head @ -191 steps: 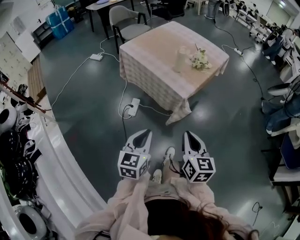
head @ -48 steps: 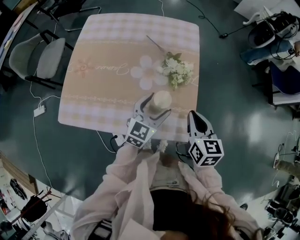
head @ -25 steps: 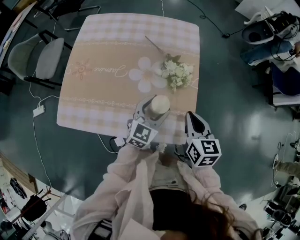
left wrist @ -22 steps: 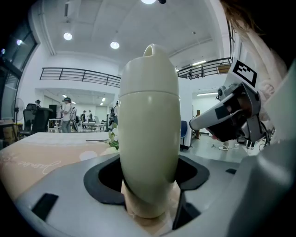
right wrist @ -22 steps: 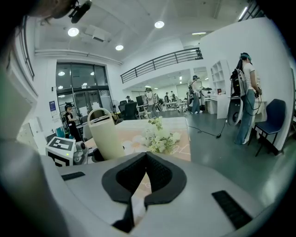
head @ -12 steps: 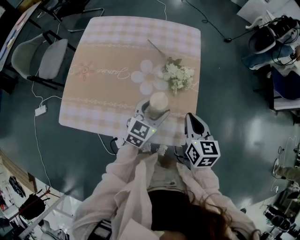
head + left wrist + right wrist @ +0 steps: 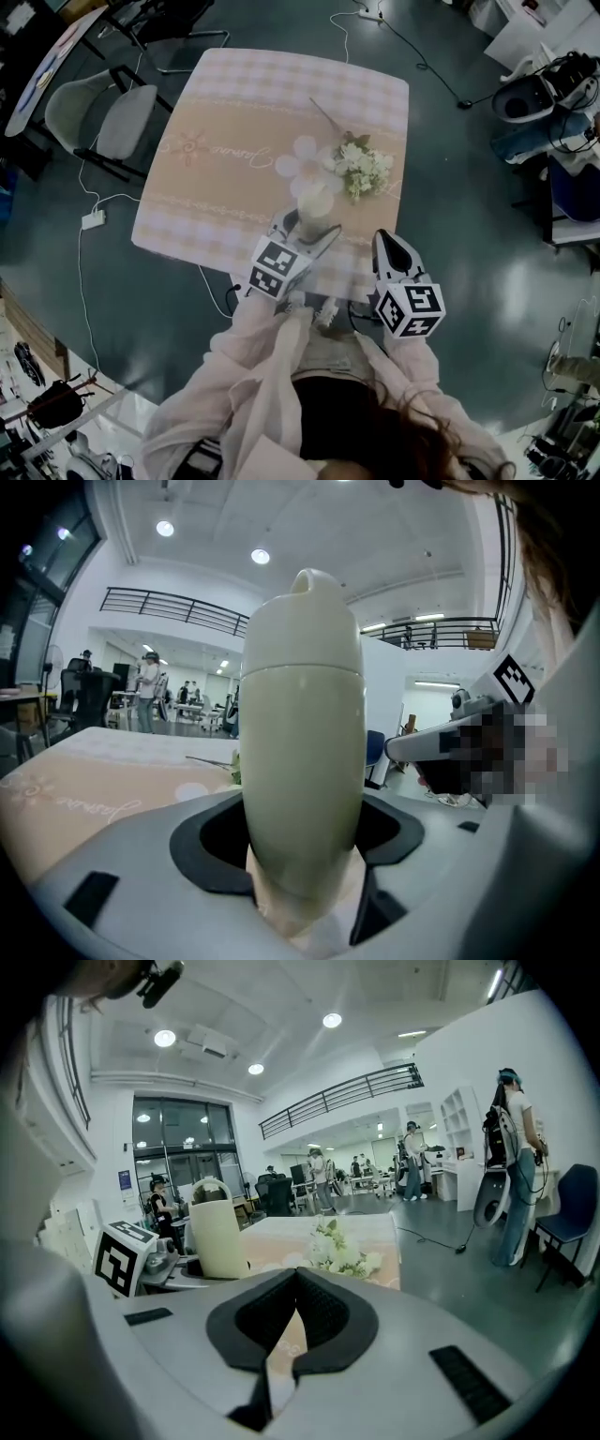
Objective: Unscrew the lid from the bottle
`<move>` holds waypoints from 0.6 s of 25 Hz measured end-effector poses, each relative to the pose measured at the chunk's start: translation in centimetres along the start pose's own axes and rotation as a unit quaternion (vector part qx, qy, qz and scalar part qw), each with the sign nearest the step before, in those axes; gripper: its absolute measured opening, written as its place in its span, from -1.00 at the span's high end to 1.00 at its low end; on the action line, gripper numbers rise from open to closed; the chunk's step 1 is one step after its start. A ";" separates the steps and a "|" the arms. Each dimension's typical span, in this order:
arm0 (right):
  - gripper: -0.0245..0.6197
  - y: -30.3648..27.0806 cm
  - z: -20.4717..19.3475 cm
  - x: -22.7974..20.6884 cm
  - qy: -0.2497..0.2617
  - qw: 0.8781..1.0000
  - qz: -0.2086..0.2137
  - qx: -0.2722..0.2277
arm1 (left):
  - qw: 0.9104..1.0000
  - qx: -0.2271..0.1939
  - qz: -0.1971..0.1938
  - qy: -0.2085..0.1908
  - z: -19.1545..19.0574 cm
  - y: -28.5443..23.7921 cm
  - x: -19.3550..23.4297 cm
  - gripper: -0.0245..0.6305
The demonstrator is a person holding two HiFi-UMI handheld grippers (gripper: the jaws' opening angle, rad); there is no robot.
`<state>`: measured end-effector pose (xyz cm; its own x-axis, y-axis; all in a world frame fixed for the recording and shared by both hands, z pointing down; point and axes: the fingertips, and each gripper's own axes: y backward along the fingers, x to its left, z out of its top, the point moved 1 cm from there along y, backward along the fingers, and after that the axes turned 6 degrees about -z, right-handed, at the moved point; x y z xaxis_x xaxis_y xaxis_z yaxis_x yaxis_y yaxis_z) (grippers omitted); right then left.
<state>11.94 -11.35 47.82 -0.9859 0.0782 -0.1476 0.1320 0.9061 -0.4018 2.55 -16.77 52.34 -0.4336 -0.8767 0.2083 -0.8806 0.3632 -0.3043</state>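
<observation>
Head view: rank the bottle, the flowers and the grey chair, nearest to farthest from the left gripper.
1. bottle, between the left gripper jaws.
2. flowers, just beyond, to the right.
3. grey chair, far off to the upper left.

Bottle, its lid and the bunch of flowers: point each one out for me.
bottle (image 7: 305, 789), left gripper view, middle of its cream body.
lid (image 7: 302, 621), left gripper view, side of the domed cap.
bunch of flowers (image 7: 364, 169), head view, centre of the white blooms.
</observation>
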 end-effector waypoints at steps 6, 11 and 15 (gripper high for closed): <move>0.88 0.3 2.6 0.7 0.012 0.999 0.032 -0.016 | 1.000 -0.004 0.011 0.012 2.3 1.3 -0.1 -0.03; 0.88 1.0 4.4 1.6 0.019 0.997 0.062 -0.029 | 1.000 0.009 0.000 0.015 3.7 2.3 -1.3 -0.03; 0.88 1.2 6.0 2.9 0.002 0.994 0.098 -0.045 | 1.000 0.021 0.002 0.017 4.4 3.2 -1.9 -0.03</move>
<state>9.86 -12.54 41.46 -0.9429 0.2580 -0.2105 0.3115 0.9069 -0.2837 1.35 -15.36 46.87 -0.4442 -0.8638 0.2378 -0.8700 0.3527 -0.3445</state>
